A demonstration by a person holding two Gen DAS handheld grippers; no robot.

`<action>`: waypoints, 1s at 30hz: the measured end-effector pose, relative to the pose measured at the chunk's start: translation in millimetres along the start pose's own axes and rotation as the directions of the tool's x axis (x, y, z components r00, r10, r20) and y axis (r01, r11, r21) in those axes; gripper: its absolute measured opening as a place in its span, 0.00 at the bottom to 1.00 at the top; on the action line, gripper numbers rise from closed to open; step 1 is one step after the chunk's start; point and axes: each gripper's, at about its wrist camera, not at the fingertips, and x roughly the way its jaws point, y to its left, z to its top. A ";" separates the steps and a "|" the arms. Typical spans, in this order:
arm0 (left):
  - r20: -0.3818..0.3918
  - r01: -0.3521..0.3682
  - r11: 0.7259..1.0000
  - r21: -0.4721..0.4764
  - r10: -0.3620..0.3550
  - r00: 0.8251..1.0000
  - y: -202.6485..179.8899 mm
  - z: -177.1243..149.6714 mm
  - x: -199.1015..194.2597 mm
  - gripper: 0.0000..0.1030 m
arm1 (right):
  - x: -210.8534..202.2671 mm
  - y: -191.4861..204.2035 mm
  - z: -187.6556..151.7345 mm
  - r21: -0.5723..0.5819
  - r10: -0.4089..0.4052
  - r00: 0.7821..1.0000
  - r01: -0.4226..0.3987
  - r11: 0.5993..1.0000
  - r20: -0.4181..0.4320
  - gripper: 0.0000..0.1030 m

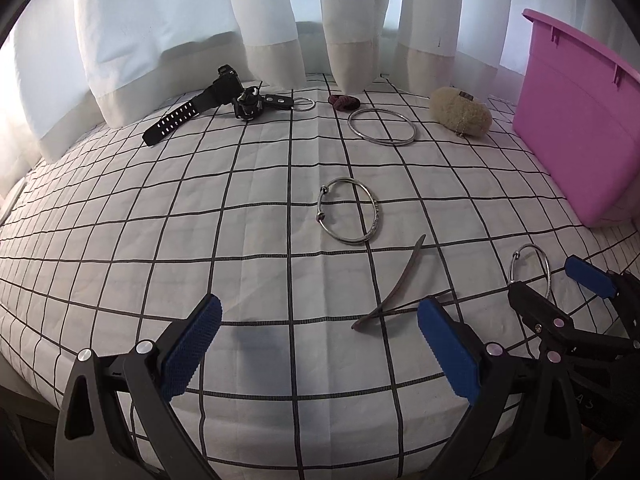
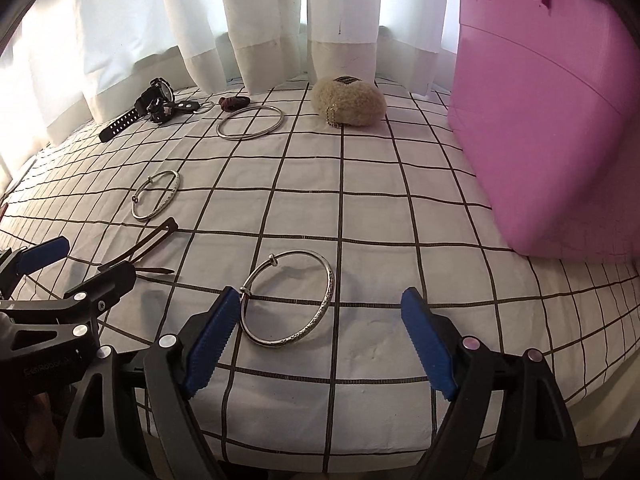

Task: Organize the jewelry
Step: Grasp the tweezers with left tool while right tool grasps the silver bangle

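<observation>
A silver bangle (image 2: 287, 304) lies on the checked cloth between the jaws of my open right gripper (image 2: 316, 336), close to its left pad. It also shows in the left wrist view (image 1: 530, 266). My left gripper (image 1: 318, 344) is open and empty, with a dark curved hair clip (image 1: 400, 288) near its right pad. A second bangle (image 1: 349, 210) lies ahead of it, and a large plain silver ring (image 1: 382, 126) lies farther back. My right gripper (image 1: 560, 288) shows at the right in the left wrist view.
A pink plastic bin (image 2: 552, 112) stands at the right. A black watch (image 1: 192, 108), a key ring charm (image 1: 260, 103), a dark red hair tie (image 1: 343, 102) and a fuzzy beige pouch (image 1: 460, 117) lie along the back by the white curtains (image 1: 260, 20).
</observation>
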 end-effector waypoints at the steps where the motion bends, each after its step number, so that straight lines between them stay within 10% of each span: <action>1: 0.000 0.001 1.000 0.000 -0.001 1.000 -0.9 -0.2 0.7 0.94 | 0.3 -1.9 0.2 0.003 -0.001 1.000 0.001 1.000 0.004 0.76; 21: 0.064 0.033 0.998 0.051 -0.036 0.997 -21.9 -1.1 11.2 0.92 | 11.8 -16.5 6.1 0.021 -0.036 0.997 0.035 0.999 0.066 0.83; 30: 0.069 0.080 0.991 0.110 -0.088 0.994 -36.5 -4.0 0.5 0.44 | 8.9 -13.3 6.6 0.013 -0.018 0.998 0.017 1.000 0.058 0.76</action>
